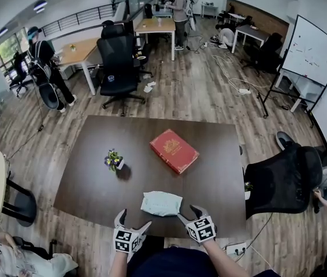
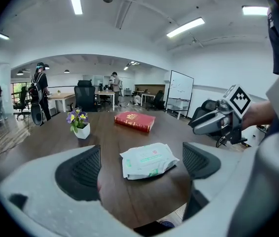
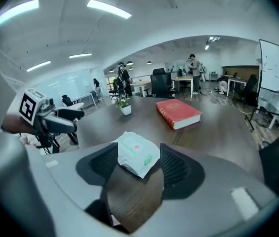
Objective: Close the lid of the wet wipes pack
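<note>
A dark brown table [image 1: 94, 178] is filling the middle of the head view, with a wooden office floor lying around it. A red book [image 1: 174, 150] is lying flat toward the table's far right. The wet wipes pack [image 1: 162, 203] is resting flat near the table's near edge, printed face up, just ahead of both tools and well apart from the book; whether its lid is sitting fully down is not showing clearly. The left gripper [image 1: 132, 221] is hovering at the near edge, to the left of the pack, its jaws standing apart and holding nothing, with the pack showing beyond the gap. The right gripper [image 1: 190, 213] is hovering just beside the pack's near right corner, its jaws also parted and not pressing on the pack, which is showing between them. A small white pot of flowers [image 1: 114, 161] is standing left of the book
</note>
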`<state>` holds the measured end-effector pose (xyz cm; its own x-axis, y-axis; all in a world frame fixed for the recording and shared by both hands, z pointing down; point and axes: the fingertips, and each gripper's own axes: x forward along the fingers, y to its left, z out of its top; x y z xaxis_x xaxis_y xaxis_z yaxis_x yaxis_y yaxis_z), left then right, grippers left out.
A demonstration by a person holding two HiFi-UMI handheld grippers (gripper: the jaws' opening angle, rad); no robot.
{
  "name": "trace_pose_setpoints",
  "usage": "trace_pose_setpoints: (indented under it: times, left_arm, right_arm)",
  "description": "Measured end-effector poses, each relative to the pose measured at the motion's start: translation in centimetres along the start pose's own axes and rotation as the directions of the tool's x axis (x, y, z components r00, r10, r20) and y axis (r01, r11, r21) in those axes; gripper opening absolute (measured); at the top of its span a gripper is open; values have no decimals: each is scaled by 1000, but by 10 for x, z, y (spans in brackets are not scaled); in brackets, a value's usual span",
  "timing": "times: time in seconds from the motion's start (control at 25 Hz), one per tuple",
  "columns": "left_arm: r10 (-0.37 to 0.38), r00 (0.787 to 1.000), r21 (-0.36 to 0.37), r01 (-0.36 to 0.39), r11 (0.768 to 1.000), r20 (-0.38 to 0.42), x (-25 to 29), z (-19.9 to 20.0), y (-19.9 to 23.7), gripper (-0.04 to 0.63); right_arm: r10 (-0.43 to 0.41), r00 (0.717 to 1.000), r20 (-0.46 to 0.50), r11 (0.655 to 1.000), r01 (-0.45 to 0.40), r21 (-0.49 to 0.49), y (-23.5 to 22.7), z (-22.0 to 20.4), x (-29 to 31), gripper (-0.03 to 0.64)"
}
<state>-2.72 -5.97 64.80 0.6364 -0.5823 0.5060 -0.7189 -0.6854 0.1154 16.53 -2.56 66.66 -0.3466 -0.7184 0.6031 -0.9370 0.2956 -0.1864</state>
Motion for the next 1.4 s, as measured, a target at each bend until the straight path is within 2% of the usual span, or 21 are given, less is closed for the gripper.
trace_pose_setpoints:
  times: [0.08, 0.24, 0.48, 1.4]
  left_arm:
    - [6, 1000, -11, -6, 1000, -2, -3, -2, -3, 514]
    - [-1, 1000, -12, 1, 1000, 16, -10, -3, -11, 514]
    - [-4, 999, 4, 4, 1000, 46, -22, 7, -20, 514]
    - [-10, 999, -14, 10, 1000, 42, -30, 2, -29, 514]
  right_arm:
    - [-10, 1000, 25, 999, 10, 32, -3, 1, -15, 300]
    - [-60, 995, 82, 995, 54, 80, -9, -2, -41, 307]
    - [-57, 985, 161, 994, 40, 106, -5, -1, -67, 357]
    - [-46, 985, 166, 998, 38, 52, 0, 1, -83, 367]
